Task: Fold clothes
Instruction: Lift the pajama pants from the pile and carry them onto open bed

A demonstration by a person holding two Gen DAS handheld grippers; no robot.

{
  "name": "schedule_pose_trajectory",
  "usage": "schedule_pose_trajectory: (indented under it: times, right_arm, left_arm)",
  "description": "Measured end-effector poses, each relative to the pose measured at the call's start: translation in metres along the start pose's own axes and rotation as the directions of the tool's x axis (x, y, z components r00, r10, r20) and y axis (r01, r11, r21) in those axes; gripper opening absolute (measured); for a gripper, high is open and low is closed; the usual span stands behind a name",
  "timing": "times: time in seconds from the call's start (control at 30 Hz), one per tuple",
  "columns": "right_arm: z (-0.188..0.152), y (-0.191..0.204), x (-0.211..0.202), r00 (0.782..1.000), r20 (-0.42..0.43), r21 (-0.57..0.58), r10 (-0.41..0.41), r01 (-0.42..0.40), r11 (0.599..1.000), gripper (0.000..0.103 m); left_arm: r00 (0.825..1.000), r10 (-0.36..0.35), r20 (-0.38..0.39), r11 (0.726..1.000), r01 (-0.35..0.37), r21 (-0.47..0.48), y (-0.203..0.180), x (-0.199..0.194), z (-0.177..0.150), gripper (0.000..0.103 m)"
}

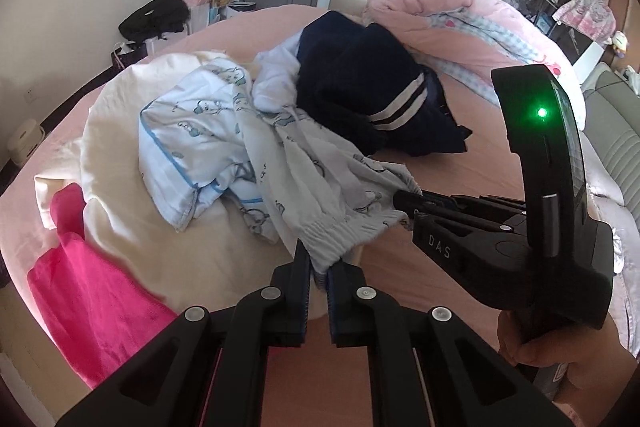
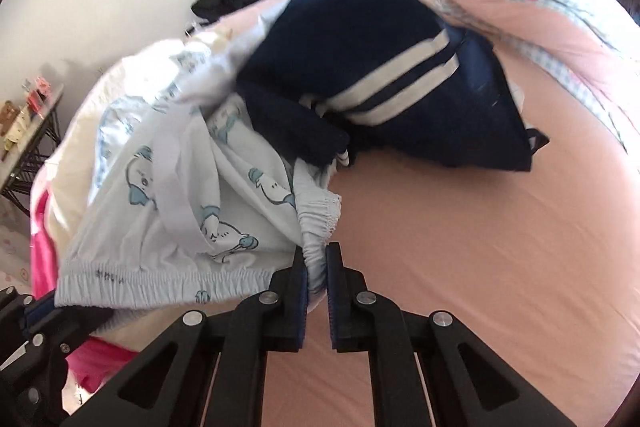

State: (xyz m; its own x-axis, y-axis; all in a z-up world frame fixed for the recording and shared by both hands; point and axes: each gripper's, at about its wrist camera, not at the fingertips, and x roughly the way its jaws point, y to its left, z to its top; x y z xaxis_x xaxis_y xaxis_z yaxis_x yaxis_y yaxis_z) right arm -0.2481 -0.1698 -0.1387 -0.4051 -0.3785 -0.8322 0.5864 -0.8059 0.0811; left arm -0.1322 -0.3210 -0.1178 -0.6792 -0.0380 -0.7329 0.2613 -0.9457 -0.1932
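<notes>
White pyjama trousers with a blue animal print [image 1: 280, 155] trail out of a heap of clothes on the pink bed. My left gripper [image 1: 319, 269] is shut on their elastic waistband [image 1: 340, 235] at one end. My right gripper [image 2: 318, 261] is shut on the same waistband [image 2: 320, 215] at its other end, and the band hangs stretched between the two. The right gripper [image 1: 404, 205] also shows in the left wrist view, coming in from the right. The left gripper's body [image 2: 28, 339] is at the lower left of the right wrist view. The trousers [image 2: 180, 187] sag in loose folds.
A navy garment with two white stripes [image 1: 368, 91] lies behind the trousers. A cream blanket [image 1: 120, 131] and a bright pink cloth [image 1: 88, 291] lie to the left. A pink quilt [image 1: 440, 15] is bunched at the back right. Bare pink sheet [image 2: 460, 247] spreads to the right.
</notes>
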Motion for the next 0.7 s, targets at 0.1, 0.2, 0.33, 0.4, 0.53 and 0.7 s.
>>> schedule_pose_trajectory:
  times: [0.1, 0.2, 0.33, 0.4, 0.53, 0.7]
  right_arm:
    - [-0.004, -0.014, -0.035, 0.998, 0.063, -0.002, -0.001, 0.001, 1.0, 0.006]
    - [-0.016, -0.027, -0.066, 0.994, 0.11, 0.011, -0.005, 0.004, 1.0, 0.006]
    - [-0.048, -0.036, -0.117, 0.986, 0.168, 0.055, 0.0, -0.01, 0.998, 0.006]
    - [-0.069, -0.045, -0.149, 0.983, 0.184, 0.076, -0.004, -0.01, 0.997, 0.006]
    - [-0.111, -0.07, -0.216, 0.972, 0.213, 0.102, -0.1, 0.079, 0.992, 0.006]
    - [-0.162, -0.13, -0.27, 0.961, 0.209, 0.239, -0.18, 0.129, 0.962, 0.006]
  left_arm:
    - [0.999, -0.049, 0.014, 0.998, 0.049, 0.028, -0.021, -0.023, -0.001, 0.006]
    - [0.994, -0.11, 0.019, 0.992, 0.109, 0.067, -0.047, -0.047, -0.005, 0.006]
    - [0.977, -0.215, -0.003, 0.97, 0.213, 0.12, -0.092, -0.075, -0.019, 0.006]
    - [0.963, -0.27, -0.019, 0.95, 0.27, 0.157, -0.119, -0.088, -0.027, 0.006]
    - [0.928, -0.369, -0.045, 0.903, 0.37, 0.219, -0.179, -0.11, -0.045, 0.006]
    - [0.867, -0.49, -0.091, 0.835, 0.496, 0.238, -0.25, -0.123, -0.05, 0.006]
